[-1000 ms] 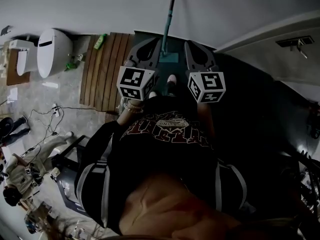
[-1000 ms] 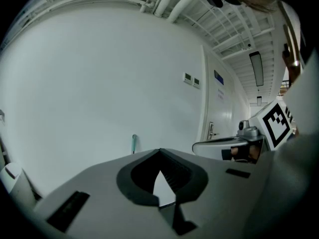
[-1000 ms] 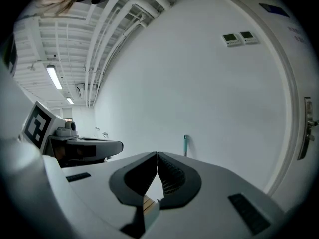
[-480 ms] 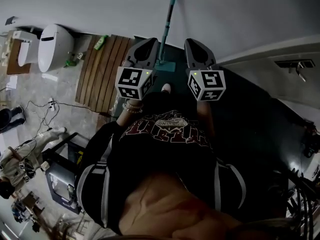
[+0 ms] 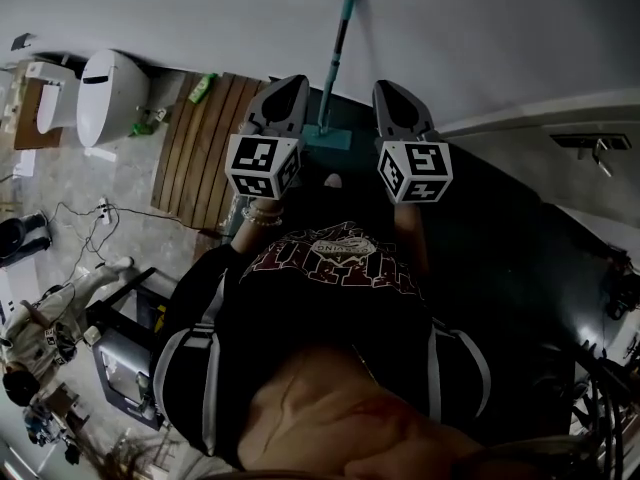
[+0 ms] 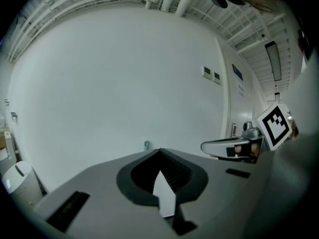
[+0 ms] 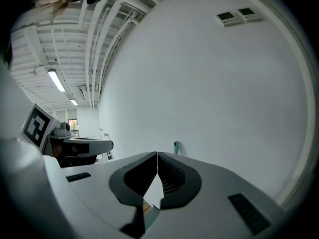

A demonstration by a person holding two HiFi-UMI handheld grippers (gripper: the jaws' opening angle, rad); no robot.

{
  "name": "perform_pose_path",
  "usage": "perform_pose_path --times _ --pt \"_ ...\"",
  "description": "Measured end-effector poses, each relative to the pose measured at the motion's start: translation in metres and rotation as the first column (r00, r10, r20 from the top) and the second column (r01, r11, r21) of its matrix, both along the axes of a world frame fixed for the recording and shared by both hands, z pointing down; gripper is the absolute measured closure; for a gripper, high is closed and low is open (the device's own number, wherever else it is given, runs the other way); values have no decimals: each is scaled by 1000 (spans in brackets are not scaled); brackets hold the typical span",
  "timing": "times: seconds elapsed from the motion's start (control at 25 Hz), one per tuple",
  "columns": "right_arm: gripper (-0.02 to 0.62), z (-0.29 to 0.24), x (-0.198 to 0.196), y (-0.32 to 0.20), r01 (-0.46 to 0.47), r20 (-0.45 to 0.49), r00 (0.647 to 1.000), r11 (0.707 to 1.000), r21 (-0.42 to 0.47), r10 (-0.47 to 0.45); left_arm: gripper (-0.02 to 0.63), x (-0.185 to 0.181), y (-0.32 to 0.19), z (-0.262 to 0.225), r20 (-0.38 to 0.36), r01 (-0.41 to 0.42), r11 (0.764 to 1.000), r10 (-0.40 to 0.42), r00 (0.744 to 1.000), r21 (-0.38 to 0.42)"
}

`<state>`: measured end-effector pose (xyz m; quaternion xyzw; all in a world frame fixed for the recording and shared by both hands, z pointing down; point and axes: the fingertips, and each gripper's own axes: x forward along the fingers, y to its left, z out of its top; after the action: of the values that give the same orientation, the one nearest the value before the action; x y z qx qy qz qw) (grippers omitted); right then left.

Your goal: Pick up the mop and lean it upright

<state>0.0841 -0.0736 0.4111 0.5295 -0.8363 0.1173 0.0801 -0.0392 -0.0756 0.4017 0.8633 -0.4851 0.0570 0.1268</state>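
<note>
Left gripper (image 5: 289,82) and right gripper (image 5: 388,88) jaws closed, empty; mop (image 5: 339,48) leaning on wall (image 5: 470,28) may slide if nudged.

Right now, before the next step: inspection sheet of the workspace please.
Surface: dark floor; wooden slat mat at its left.
Job's things: mop upright, handle leaning on the wall, head on the dark floor.
Clutter: green bottle by the slat mat; toilet further left.
Grippers: left gripper shut, right gripper shut; nothing between the fingers.
Cables: loose cables on the tiles, left.
Surroundings: plain white wall ahead.
</note>
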Motion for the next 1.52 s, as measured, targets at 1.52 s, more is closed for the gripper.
perform_pose_path --times 1.52 --pt "575 56 -56 -183 -213 -95 975 971 -111 203 560 -74 -159 19 -27 -194 979 192 981 -57"
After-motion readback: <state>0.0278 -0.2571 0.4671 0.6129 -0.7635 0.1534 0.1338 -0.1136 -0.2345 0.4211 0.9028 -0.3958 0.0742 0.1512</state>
